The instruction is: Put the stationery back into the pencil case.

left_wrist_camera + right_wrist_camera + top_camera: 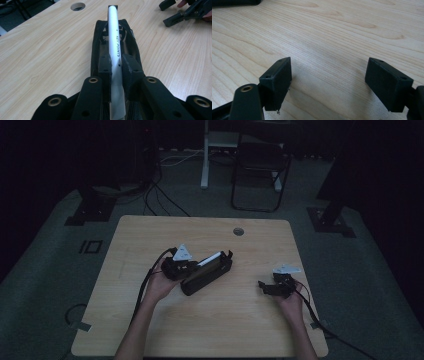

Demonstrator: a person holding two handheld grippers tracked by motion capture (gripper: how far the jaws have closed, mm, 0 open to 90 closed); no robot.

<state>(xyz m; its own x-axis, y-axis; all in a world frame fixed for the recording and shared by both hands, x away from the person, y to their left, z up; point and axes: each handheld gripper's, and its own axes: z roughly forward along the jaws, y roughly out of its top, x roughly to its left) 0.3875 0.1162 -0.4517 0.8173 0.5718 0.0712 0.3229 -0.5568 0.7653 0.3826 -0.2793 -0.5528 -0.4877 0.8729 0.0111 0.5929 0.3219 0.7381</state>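
Now we're pinching the white pen (114, 37) in our left gripper (117, 68), lengthwise over the black case (96, 47); our right gripper (328, 77) is gaping wide, well apart.

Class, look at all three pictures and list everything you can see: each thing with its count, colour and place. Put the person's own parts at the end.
Table: one, light wood, centre of the high view.
Cable hole: one, round, near the table's far edge.
Pencil case: one, black, open, lying on the table at middle left.
White marker: one, printed "KEY POINTS", over the open pencil case.
Chair: one, dark, on the floor beyond the table.
Floor cables: several, dark, beyond the table's far left corner.
Left gripper: one, black, shut on the white marker.
Right gripper: one, black, open over bare wood at the table's right.
Hands: two, left hand and right hand, each holding a gripper.
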